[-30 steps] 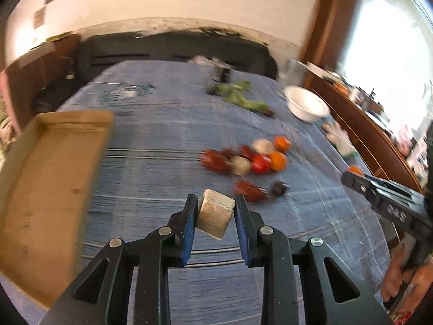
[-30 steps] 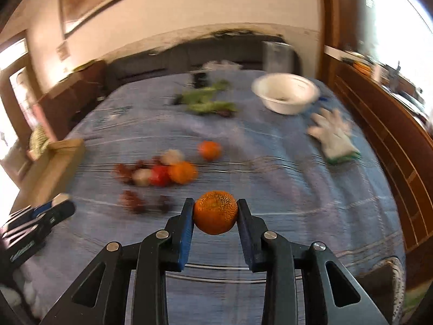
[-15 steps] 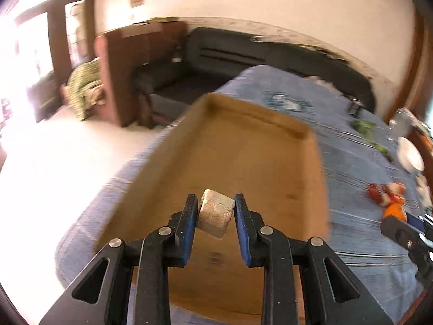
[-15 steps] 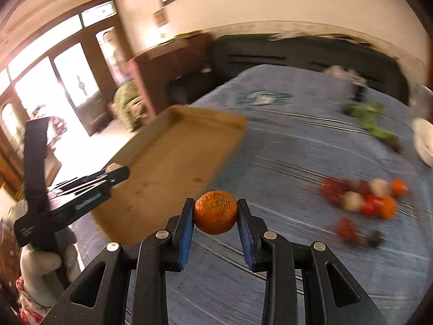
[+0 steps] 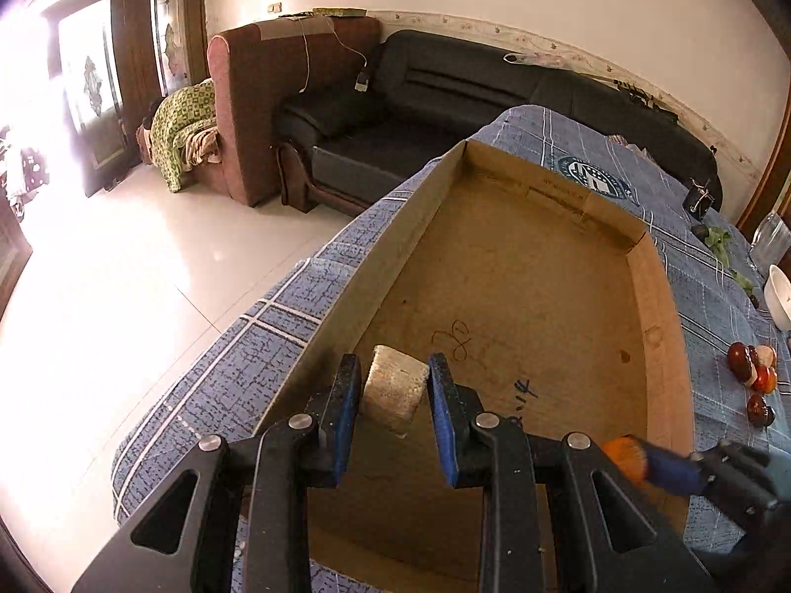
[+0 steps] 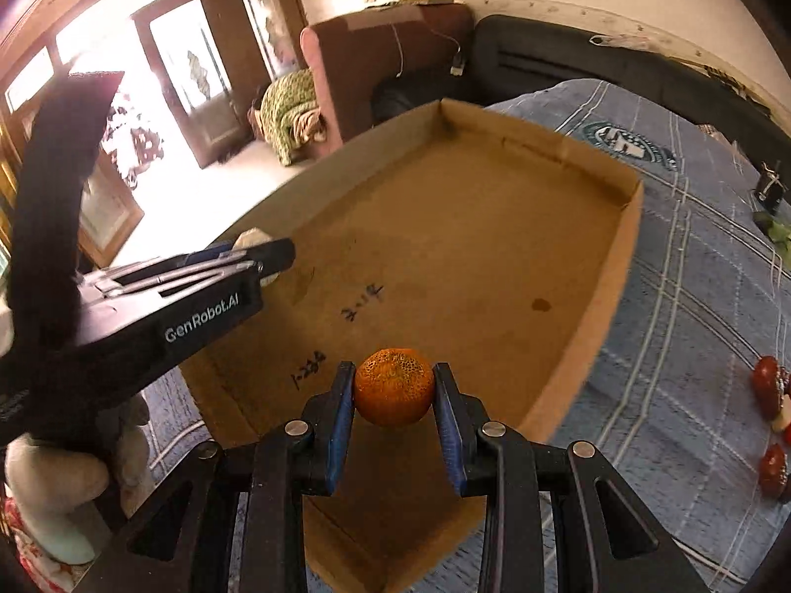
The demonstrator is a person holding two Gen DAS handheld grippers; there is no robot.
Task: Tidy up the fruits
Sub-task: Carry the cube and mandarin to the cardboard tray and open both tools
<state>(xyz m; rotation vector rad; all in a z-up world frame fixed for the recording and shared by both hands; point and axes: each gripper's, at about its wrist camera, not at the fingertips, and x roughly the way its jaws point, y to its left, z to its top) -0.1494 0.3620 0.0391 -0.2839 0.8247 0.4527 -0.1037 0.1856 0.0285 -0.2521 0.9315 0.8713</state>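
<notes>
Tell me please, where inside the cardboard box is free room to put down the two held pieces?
The whole floor of the cardboard box is bare between its four walls; only pen marks and a small stain. The left gripper and right gripper hang over its near end. It is crowded only at the fruit cluster on the cloth.

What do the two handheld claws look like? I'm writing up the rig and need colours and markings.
Both match: the left claw and right claw have black angular plastic bodies with cut-out windows, silver round rivets and blue finger pads. White "GenRobot.AI" lettering marks the left one's side. A pale glove covers the hand behind it.
</notes>
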